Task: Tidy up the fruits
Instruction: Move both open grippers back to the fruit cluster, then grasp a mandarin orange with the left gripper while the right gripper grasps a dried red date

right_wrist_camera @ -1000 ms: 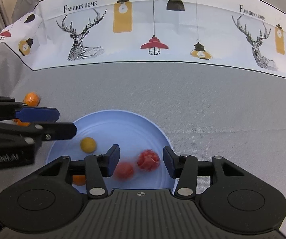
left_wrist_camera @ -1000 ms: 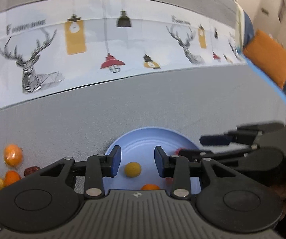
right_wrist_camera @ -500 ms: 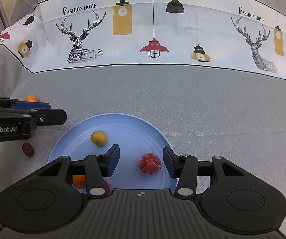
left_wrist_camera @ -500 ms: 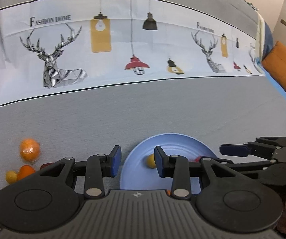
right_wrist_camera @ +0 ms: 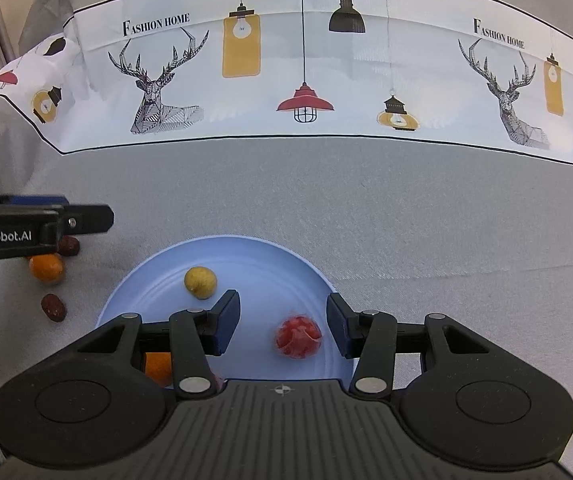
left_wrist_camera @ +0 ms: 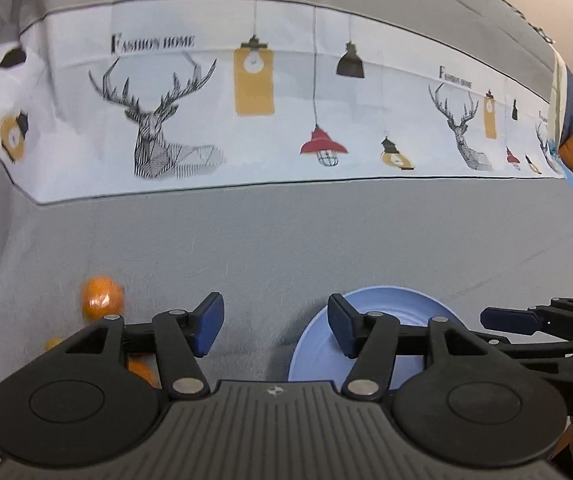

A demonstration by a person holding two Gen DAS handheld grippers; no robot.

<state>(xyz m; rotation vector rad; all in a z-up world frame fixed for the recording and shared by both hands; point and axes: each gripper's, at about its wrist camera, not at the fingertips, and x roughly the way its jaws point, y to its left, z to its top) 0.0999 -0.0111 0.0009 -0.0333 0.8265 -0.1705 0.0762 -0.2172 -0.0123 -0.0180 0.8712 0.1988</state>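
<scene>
Left gripper (left_wrist_camera: 274, 330) jaws have just been opening, nothing between; it's heading for loose oranges (left_wrist_camera: 101, 298). Right gripper (right_wrist_camera: 282, 326) is hovering apart, empty, over blue plate (right_wrist_camera: 246, 254) near wrapped red fruit (right_wrist_camera: 298, 337). Next: descend, clamp orange.

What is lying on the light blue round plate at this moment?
On the light blue round plate lie a small yellow round fruit and a red wrapped fruit. An orange fruit is partly covered by the right tool.
</scene>
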